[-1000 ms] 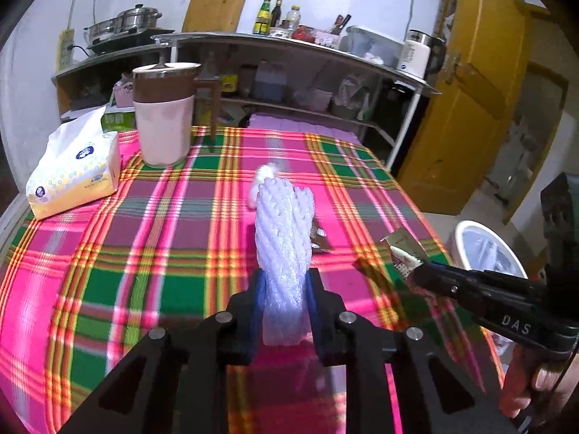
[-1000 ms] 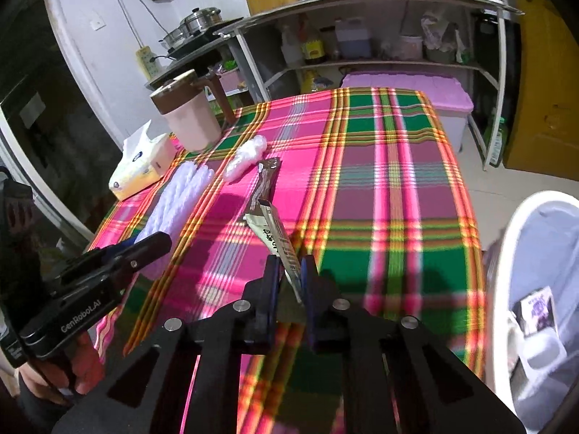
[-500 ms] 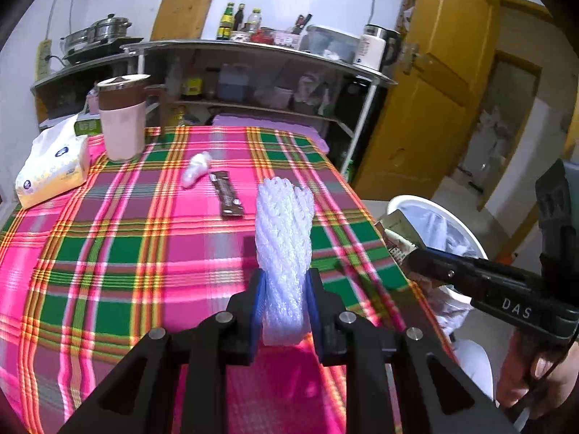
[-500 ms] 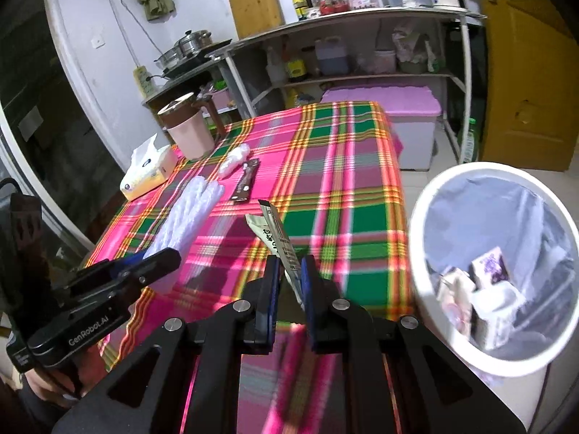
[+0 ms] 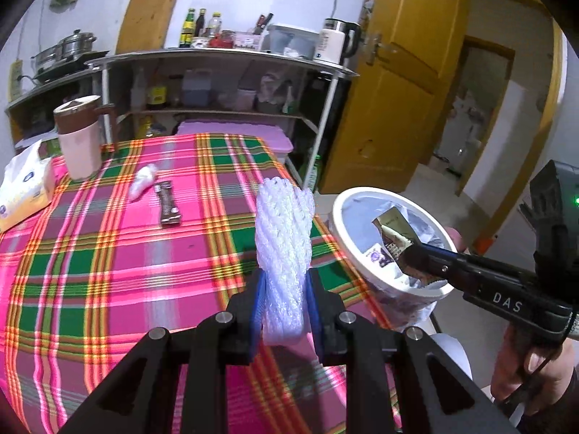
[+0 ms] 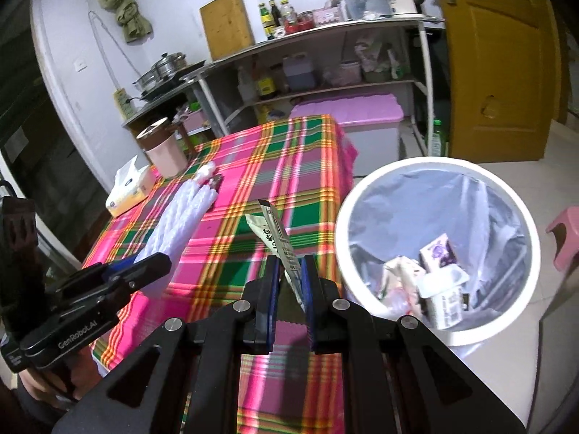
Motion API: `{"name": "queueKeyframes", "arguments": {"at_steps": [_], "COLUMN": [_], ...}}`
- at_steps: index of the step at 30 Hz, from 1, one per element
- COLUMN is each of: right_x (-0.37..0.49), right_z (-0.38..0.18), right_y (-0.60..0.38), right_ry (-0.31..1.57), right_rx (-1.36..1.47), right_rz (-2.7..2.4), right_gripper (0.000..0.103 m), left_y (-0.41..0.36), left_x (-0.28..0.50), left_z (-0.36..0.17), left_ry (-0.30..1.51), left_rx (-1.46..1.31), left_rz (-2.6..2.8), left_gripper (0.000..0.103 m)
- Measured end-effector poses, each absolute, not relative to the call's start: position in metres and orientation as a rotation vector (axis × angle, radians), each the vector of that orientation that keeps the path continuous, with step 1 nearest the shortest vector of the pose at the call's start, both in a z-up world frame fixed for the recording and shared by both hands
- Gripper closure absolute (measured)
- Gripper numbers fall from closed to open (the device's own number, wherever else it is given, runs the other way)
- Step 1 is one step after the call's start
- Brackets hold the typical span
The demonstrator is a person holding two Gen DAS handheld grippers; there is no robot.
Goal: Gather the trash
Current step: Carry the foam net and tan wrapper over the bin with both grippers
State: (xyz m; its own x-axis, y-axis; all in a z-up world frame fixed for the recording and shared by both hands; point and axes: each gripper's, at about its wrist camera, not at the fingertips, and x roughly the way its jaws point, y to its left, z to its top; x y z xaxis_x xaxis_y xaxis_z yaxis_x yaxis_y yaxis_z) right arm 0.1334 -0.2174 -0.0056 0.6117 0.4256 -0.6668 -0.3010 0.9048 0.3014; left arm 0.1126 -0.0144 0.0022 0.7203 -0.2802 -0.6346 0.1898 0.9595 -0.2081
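Note:
My left gripper [image 5: 285, 285] is shut on a white foam net sleeve [image 5: 284, 231] that stands up between its pads, above the plaid tablecloth's right side. The same sleeve [image 6: 181, 217] shows at the left in the right wrist view. My right gripper [image 6: 289, 275] is shut on a thin crumpled wrapper [image 6: 277, 238], held near the table's edge beside the white bin [image 6: 365, 195]. From the left wrist view that wrapper [image 5: 392, 228] hangs over the bin [image 5: 347, 246], which holds several cartons and a cup. A brown wrapper [image 5: 168, 208] and a small white foam piece [image 5: 143, 182] lie on the cloth.
A tissue pack [image 5: 21, 188] and a pink cup with a brown lid [image 5: 79, 137] stand at the table's far left. Behind are metal shelves [image 5: 217, 58] with bottles and pots, a purple-lidded box [image 6: 347, 108], a yellow door [image 5: 401, 90] and a pink stool [image 6: 564, 231].
Both grippers have swung right with their loads, off the middle of the table toward the bin. The bin now fills the right of both views, and the right gripper's wrapper hangs over it.

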Motion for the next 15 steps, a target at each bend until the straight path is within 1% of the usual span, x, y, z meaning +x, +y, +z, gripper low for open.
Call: {"name": "queueKeyframes", "arguments": {"at_steps": [15], "right_x": [0.142], "right_z": [-0.014], "right_y": [-0.295], "right_ry": [0.809], "right_rx": [0.246], "right_rz": [0.26], "right_gripper": [0.09], "left_y": [-0.089], "left_x": [0.151], "left_z": [-0.005], "left_ry": [0.751], "left_rx": [-0.067], "left_rz": [-0.407], "left_gripper": [0.08]}}
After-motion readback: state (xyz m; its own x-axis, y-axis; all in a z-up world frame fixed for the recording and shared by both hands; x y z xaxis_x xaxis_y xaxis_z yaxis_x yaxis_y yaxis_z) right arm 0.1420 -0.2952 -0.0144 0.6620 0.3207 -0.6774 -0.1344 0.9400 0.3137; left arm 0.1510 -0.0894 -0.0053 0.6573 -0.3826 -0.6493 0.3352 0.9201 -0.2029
